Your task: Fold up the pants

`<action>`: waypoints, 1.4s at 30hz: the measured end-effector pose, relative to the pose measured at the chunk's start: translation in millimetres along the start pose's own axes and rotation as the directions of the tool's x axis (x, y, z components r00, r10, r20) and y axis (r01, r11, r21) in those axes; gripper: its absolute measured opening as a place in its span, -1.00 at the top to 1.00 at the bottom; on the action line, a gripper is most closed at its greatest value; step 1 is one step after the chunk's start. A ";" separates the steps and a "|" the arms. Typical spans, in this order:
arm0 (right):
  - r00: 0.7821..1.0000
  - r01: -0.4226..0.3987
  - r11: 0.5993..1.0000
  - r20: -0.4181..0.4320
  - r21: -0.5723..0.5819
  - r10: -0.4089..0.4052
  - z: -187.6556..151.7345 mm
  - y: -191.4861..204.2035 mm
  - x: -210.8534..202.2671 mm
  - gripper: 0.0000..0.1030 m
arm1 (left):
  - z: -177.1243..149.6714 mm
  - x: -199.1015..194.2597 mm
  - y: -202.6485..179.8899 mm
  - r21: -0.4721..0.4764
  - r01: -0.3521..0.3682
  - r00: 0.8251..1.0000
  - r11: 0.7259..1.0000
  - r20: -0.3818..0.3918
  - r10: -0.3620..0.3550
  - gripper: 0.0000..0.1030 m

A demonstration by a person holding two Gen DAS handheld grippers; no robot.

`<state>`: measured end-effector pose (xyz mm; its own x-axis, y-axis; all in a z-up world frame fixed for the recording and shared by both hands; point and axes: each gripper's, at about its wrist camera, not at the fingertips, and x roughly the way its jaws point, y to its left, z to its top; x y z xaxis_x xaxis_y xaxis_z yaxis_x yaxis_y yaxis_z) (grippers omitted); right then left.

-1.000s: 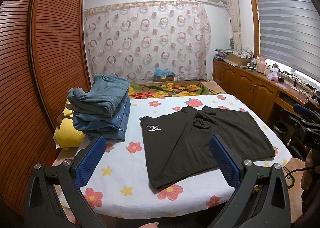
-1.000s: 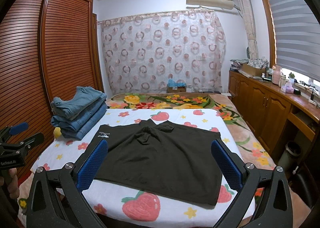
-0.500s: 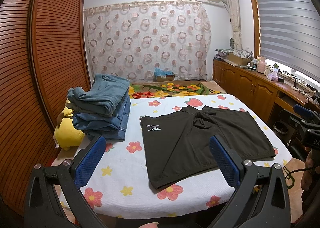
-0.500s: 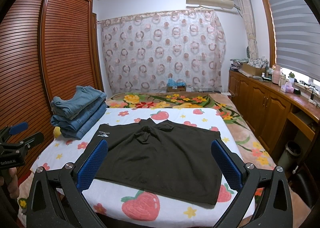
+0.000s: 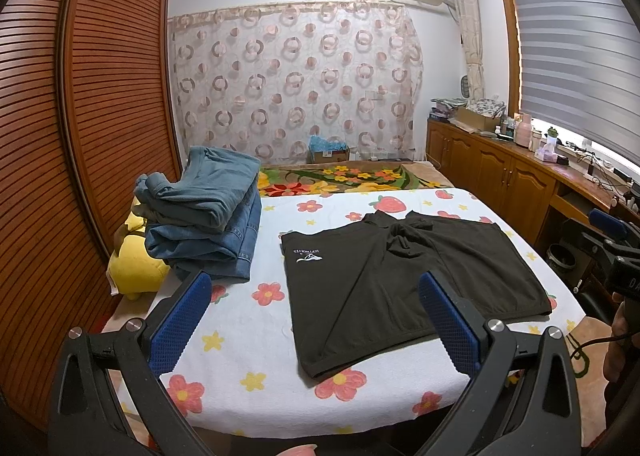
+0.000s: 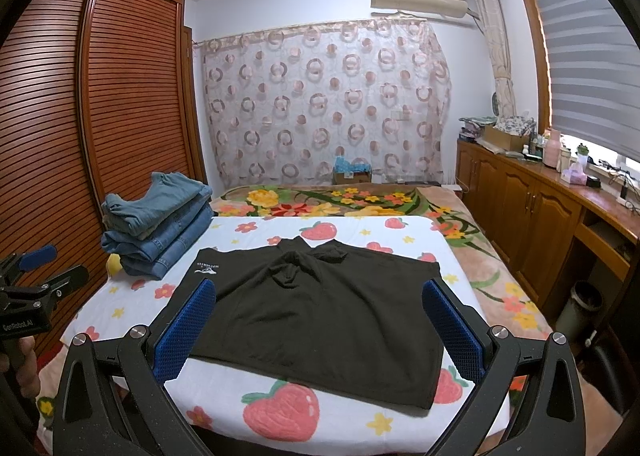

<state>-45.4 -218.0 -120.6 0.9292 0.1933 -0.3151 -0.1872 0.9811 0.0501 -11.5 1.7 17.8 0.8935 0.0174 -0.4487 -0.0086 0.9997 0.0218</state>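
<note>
Black shorts [image 5: 400, 280] [image 6: 316, 308] with a small white logo lie spread flat on the white flowered sheet, legs toward the near edge, waistband bunched at the far side. My left gripper [image 5: 314, 320] is open, held back from the bed's near left corner with nothing between its blue pads. My right gripper [image 6: 320, 332] is open too, hovering before the near hem of the shorts, empty. Each gripper shows at the edge of the other's view, with a hand on it.
A stack of folded jeans [image 5: 204, 212] [image 6: 160, 224] sits at the bed's far left, above a yellow plush toy [image 5: 134, 268]. A louvred wooden wardrobe [image 5: 80, 136] stands left. Wooden cabinets [image 6: 532, 216] run along the right wall, and a bin [image 6: 580, 308] stands on the floor.
</note>
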 end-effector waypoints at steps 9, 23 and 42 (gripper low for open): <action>1.000 0.001 1.000 0.000 0.000 -0.001 0.2 0.2 -0.1 -1.00 | 0.1 -0.4 -0.2 0.000 0.000 1.000 1.000 0.001 0.000 -1.00; 1.000 -0.002 1.000 0.003 0.000 0.002 0.9 0.6 -1.1 -1.00 | 1.2 -3.1 -0.9 0.000 0.000 1.000 1.000 0.003 0.000 -1.00; 0.999 0.002 1.000 -0.043 0.004 -0.002 -1.0 -3.1 5.2 -1.00 | -9.7 18.7 -3.3 -0.013 0.012 0.997 1.000 -0.076 -0.013 -1.00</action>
<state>-40.4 -220.0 -123.4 0.9148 0.1911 -0.3558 -0.1843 0.9814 0.0534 0.9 -1.1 0.7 0.8568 0.0055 -0.5156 -0.0036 1.0000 0.0047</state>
